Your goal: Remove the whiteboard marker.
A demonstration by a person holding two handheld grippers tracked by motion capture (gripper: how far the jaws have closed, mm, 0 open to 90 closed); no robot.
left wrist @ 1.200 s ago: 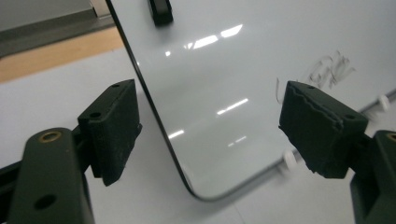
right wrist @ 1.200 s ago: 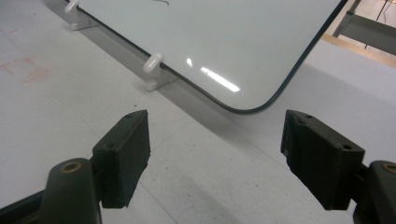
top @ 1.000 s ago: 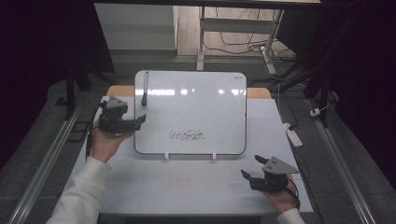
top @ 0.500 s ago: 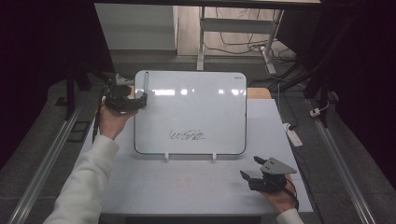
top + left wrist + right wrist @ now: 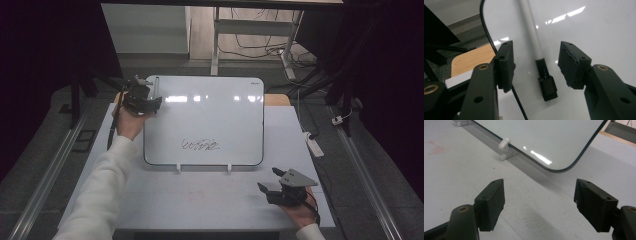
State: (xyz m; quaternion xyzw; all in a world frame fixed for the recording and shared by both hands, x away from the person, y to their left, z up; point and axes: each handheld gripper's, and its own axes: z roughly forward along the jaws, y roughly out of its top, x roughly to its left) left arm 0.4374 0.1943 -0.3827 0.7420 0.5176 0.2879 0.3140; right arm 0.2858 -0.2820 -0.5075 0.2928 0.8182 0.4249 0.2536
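Marker [image 5: 537, 56] lies on the whiteboard [image 5: 210, 120] near its upper left corner, parallel to the left edge. Left gripper view: white barrel, black cap end toward the camera, sitting between the two black jaws with a clear gap on each side; pads not touching it. Jaws have just been closing around it, not yet gripping. High view gives the wider layout instead: left gripper [image 5: 150, 103] at the board's top left, black scribble [image 5: 200, 145] low on the board, two white clips at the bottom edge, the marker [image 5: 156, 90] a thin grey line partly covered by the gripper.

Right gripper view: jaws spread wide over bare table [image 5: 454, 165], nothing between them; board's lower corner and one clip [image 5: 504, 143] ahead.

Marker's far end is cut off in the left gripper view. Scribble unreadable.

Left arm in a white sleeve reaches forward, well extended. Right gripper [image 5: 270, 181] rests near the table's front right, held low in the hand.
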